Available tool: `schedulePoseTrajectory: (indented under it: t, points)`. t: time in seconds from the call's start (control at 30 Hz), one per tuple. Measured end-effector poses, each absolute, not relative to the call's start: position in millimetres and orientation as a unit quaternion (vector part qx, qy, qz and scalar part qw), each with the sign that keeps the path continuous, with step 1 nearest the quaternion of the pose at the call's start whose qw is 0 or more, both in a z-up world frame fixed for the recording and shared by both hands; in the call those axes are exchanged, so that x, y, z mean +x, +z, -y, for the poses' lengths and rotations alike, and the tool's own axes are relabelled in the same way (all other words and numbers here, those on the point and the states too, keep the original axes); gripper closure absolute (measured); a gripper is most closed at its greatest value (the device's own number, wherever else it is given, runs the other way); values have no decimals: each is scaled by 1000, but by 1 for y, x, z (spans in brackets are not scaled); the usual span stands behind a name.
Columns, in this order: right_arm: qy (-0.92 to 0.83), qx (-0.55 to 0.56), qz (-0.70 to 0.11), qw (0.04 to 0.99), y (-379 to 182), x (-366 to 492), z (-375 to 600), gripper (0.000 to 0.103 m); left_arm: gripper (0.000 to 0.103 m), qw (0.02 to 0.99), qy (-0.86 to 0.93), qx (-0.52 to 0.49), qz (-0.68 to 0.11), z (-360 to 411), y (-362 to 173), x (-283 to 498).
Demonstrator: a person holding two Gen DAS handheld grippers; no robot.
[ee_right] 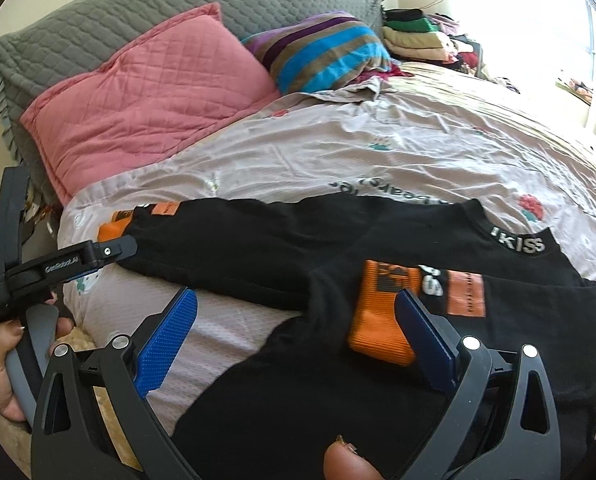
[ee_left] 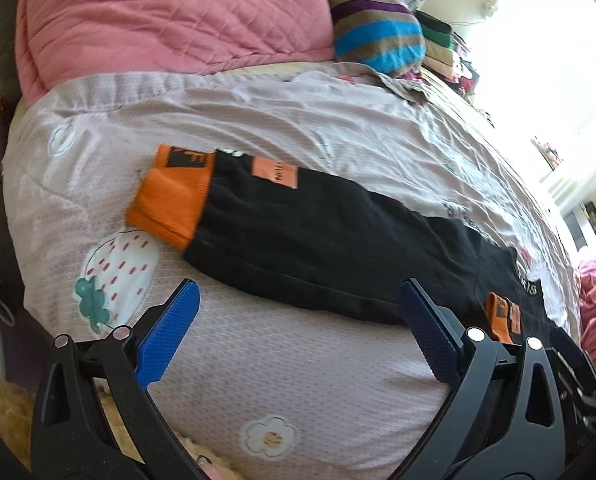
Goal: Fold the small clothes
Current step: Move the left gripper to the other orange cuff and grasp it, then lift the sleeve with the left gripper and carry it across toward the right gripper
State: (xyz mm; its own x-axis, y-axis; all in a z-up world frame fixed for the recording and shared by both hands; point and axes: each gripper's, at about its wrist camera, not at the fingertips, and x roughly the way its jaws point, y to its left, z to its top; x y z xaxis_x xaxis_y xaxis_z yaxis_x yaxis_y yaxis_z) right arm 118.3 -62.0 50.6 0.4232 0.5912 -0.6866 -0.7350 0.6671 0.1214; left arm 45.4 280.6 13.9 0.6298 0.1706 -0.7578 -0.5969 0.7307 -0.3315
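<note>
A small black top (ee_right: 298,248) with orange cuffs lies flat on the bed. One sleeve stretches left and ends in an orange cuff (ee_left: 170,200). The other sleeve is folded over the body, its orange cuff (ee_right: 383,312) lying on the chest near the "KISS" collar (ee_right: 517,244). My left gripper (ee_left: 298,332) is open and empty, just short of the stretched sleeve (ee_left: 317,240). My right gripper (ee_right: 296,332) is open and empty over the body, its right finger (ee_right: 425,336) beside the folded cuff. The left gripper's body (ee_right: 58,268) shows at the left in the right wrist view.
The bed has a mauve patterned sheet (ee_left: 298,392). A pink quilted pillow (ee_right: 146,96), a grey pillow (ee_right: 138,8) and a striped cushion (ee_right: 321,52) lie at the head. Folded clothes (ee_right: 417,36) are stacked at the far side near a bright window.
</note>
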Motion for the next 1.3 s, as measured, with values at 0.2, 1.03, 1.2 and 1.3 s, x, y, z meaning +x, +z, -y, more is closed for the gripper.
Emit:
schedulePoseTrajectory:
  t: [0.2,1.03,1.2,1.3]
  points:
    - [413,-113,-368,825,40,112,39,5,10,847,235,-309,-363,-298,6,41]
    - [400,-62,-391,827,33,120,65,5,96,856,225,-390,-256,-341,16,45]
    - [380,-38,-391,838,38,124,100,5,97,884,184,-363,-232,-311,56,52]
    - [367,-31,-389,844,39,127,118,5,97,896,156,-349,-224,-291,77,57]
